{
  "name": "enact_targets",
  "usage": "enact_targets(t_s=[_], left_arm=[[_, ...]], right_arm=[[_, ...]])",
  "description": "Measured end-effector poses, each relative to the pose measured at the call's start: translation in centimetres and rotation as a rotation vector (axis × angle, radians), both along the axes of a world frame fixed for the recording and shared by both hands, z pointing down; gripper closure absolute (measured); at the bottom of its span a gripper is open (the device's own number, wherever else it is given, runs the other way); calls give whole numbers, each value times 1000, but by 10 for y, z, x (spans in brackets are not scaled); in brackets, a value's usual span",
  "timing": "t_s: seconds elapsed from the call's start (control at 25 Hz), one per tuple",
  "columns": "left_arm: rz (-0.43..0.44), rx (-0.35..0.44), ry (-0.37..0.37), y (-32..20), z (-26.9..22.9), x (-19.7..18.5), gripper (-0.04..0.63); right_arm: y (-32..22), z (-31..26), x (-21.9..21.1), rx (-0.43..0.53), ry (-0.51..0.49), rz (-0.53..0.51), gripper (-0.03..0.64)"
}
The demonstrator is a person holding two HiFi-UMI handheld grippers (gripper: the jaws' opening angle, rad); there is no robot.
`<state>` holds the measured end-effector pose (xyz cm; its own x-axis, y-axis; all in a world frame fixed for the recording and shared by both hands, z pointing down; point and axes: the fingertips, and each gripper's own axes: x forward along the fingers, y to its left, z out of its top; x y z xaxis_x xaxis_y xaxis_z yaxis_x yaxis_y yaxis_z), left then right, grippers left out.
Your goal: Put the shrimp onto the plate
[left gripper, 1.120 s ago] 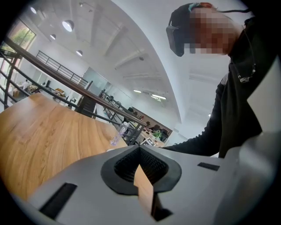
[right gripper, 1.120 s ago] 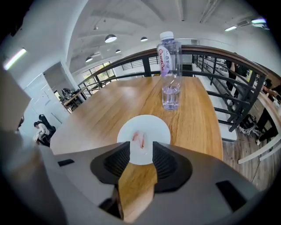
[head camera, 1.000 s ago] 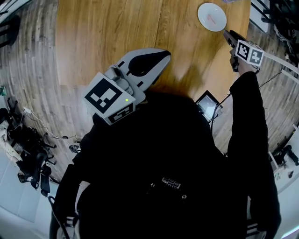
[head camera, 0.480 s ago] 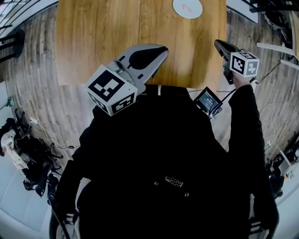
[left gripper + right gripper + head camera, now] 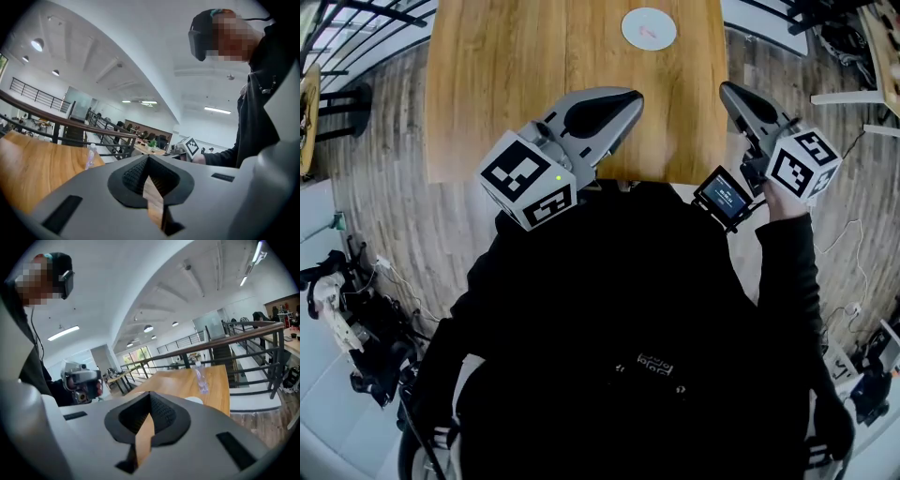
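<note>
A wood-plank floor (image 5: pixel 384 216) surrounds a long wooden tabletop (image 5: pixel 516 75) in the head view. At the far end of it sits a white plate (image 5: pixel 649 17), and the small pink shrimp (image 5: pixel 649 34) lies on that plate, well away from both tools. The person (image 5: pixel 647 337), in dark clothing, stands at the near edge. The left gripper (image 5: pixel 623 97) is raised over the near part of the tabletop with its fingers clenched to a single point, its marker cube (image 5: pixel 528 178) facing up. The right gripper (image 5: pixel 729 91) hangs at the tabletop's right edge, also closed, and a small screen (image 5: pixel 726 196) sits just beside the hand that holds it.

In the left gripper view, the fingers (image 5: pixel 133 176) are pressed together at their tips with nothing between them. Beyond them are the tabletop (image 5: pixel 28 164), a clear bottle (image 5: pixel 90 157) at its edge, a dark railing (image 5: pixel 70 133) and a bright open hall.

In the right gripper view, the fingers (image 5: pixel 164 414) are likewise clenched and empty. Past them the tabletop (image 5: pixel 183 380) runs away, with the bottle (image 5: pixel 201 378) standing on it and a sliver of the plate (image 5: pixel 194 400) showing just above the grey body. The left gripper (image 5: pixel 82 379) is off to the side.
</note>
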<state>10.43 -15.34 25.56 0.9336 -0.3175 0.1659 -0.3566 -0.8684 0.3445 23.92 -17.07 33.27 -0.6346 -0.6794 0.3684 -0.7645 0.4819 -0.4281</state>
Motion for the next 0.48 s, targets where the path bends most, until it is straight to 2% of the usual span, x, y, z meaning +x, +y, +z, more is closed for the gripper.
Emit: enact_targets(t_s=[0.12, 0.2, 0.48], left_arm=[[-9, 63, 25, -10, -12, 3, 592], [-5, 84, 38, -15, -16, 1, 592], [37, 110, 51, 8, -40, -2, 592]], right_arm=[[2, -45, -14, 149, -12, -29, 598], [4, -65, -23, 205, -14, -50, 598], [35, -108, -33, 254, -43, -40, 598]])
